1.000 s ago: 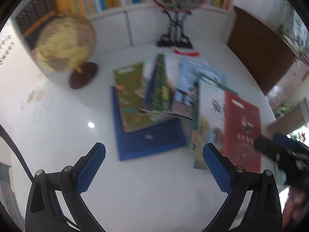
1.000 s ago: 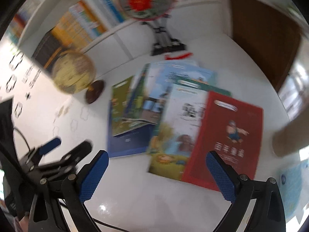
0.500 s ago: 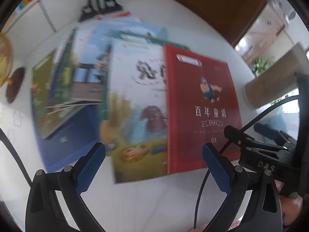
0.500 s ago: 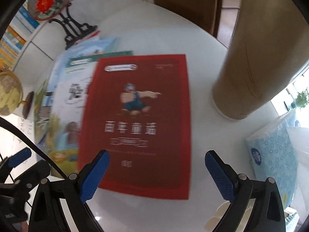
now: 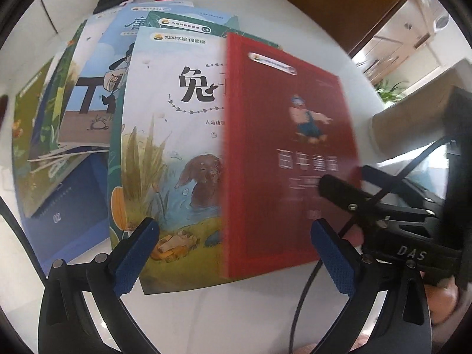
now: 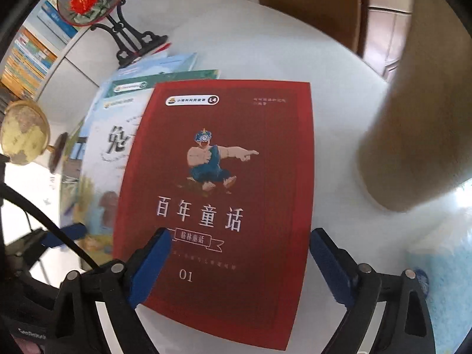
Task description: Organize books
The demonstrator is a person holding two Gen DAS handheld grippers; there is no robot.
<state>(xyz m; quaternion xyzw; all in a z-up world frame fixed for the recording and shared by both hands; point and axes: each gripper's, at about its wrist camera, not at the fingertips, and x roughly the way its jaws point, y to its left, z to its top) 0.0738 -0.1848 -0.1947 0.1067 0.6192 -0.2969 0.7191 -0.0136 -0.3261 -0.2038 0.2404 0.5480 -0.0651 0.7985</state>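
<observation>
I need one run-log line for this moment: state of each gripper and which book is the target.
left gripper: open, over rabbit book | right gripper: closing, red book between jaws, not gripped | target: red book

Both wrist views steeply down, close over the table (image 5: pixel 183 303); shared: red book (image 6: pixel 218 177), rabbit book (image 5: pixel 174 135).

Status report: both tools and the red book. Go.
Right tool closing, astride the red book, pads not yet on it. Left tool open, empty, above the rabbit book. Cardboard tube stands right of the red book.
</observation>
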